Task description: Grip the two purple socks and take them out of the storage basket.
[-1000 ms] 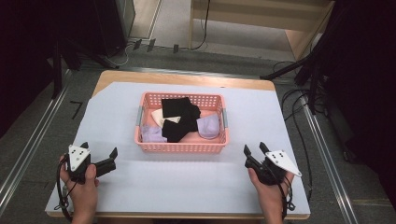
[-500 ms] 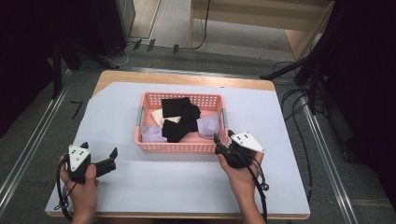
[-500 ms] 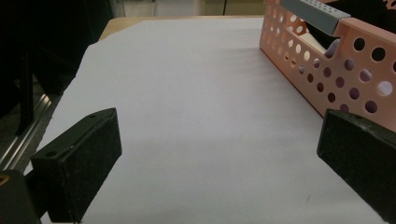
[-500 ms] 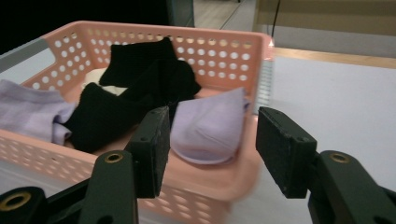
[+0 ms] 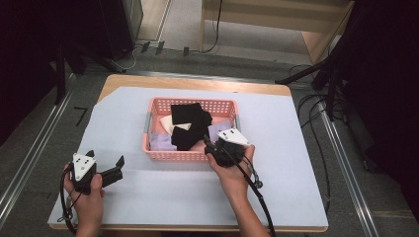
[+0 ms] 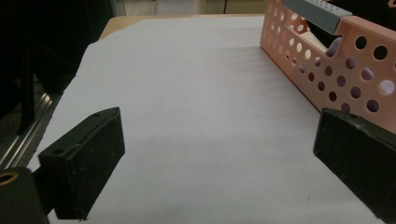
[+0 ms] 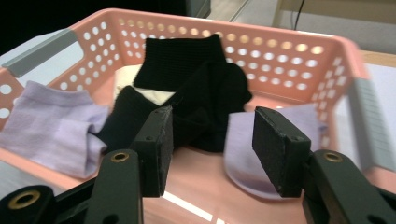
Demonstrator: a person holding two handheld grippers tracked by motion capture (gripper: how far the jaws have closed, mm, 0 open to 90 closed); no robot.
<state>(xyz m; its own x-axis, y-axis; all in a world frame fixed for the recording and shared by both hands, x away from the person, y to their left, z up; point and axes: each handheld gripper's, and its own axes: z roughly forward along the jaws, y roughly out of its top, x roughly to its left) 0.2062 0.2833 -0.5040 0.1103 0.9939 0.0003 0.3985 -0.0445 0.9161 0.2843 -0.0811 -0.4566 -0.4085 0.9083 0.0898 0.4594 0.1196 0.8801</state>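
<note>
A white sheet [image 5: 163, 192] is covering the table, and a pink perforated basket [image 5: 170, 155] is sitting at its centre, just past the person's hands. Inside it, socks are lying in a loose heap: a black sock [image 7: 205, 100] is sprawling across the middle, a lavender sock [image 7: 44, 123] is draping over the wall at the basket's 8 o'clock in the right gripper view, another lavender piece [image 7: 254, 140] is lying at 4 o'clock, and a cream one [image 7: 128, 79] is peeking out from under the black fabric.

The right gripper [image 7: 212, 140] is reaching over the basket's near wall, its jaws about half open and just now closing, with nothing pressed between them yet; the black sock's lower fold is lying just beyond the pads. The left gripper [image 6: 219, 154] is resting at 7 o'clock on the sheet, jaws standing wide and empty.

The black sock is likely handling as light, limp knit: neither slippery nor fragile, but sagging and dragging its neighbours. A pinch on a raised fold near its middle, where the cloth is doubled, is probably giving the surest hold; a single edge is risking a slip or catching the cream sock beneath.
</note>
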